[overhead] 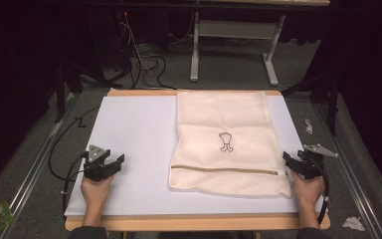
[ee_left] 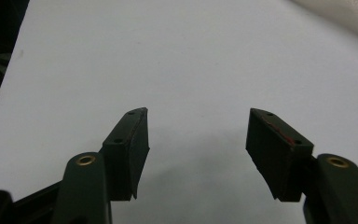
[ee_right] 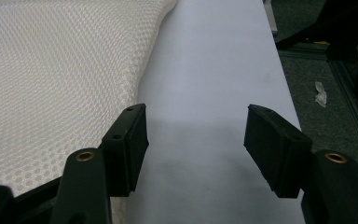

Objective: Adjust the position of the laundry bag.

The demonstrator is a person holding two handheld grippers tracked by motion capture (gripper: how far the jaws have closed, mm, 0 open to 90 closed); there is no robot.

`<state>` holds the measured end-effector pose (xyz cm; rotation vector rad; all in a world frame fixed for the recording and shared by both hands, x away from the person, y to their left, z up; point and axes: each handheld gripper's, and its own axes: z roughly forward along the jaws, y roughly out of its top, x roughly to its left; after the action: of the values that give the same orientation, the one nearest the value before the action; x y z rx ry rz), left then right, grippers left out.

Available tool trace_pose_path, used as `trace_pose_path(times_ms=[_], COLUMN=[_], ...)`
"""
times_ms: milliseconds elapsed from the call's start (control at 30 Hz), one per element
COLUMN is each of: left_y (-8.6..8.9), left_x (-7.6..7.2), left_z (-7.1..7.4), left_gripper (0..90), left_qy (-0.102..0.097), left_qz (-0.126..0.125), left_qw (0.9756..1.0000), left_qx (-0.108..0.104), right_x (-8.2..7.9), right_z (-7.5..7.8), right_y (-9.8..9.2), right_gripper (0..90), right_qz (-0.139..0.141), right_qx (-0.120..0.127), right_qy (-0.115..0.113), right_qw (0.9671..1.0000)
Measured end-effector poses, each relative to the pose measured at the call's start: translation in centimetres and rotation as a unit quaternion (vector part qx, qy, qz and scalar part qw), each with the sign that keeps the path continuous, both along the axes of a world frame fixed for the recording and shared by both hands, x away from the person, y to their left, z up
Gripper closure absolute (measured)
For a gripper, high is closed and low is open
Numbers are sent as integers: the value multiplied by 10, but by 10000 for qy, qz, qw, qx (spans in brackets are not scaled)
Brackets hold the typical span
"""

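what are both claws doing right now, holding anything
left claw: open, holding nothing, over the white table sheet
right claw: open, holding nothing, beside the cream mesh bag

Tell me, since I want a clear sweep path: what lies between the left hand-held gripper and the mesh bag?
In the high view, only bare white table sheet separates the left hand-held gripper from the mesh bag.
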<state>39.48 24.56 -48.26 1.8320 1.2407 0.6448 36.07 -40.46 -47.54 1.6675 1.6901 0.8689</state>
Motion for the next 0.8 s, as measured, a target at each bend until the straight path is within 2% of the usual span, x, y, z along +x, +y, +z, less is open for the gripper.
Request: trace_pose_path(times_ms=[133,233,333,500,633,733,800], left_y=[-3,-7,-14,-20,-28,-37,-48], left_x=[2,4,5,4,3,2,3], left_z=[1,3,3,6,12,17,20], left_gripper=[394,413,405,394,388,385,382], left_qy=[113,224,231,329,358,361,420], left_qz=[22,-105,-182,-286,-410,-505,-627], left_qw=[9999,9995,9991,9987,9984,9978,9969], left_qx=[-125,-213,-290,-281,-173,-236,-220], right_x=[0,0,-1,-3,-4,-5,-9], right_z=[0,0,1,2,3,5,8], right_y=[1,0,-2,-4,-2,0,0], right_gripper=[380,385,408,450,466,474,480], right_qz=[26,13,-10,-20,24,119,181], right_qx=[-62,-27,53,177,141,119,223], right_qy=[-12,21,-83,-174,-169,-207,-234], right_qw=[10000,10000,10000,9997,9998,9996,9993])
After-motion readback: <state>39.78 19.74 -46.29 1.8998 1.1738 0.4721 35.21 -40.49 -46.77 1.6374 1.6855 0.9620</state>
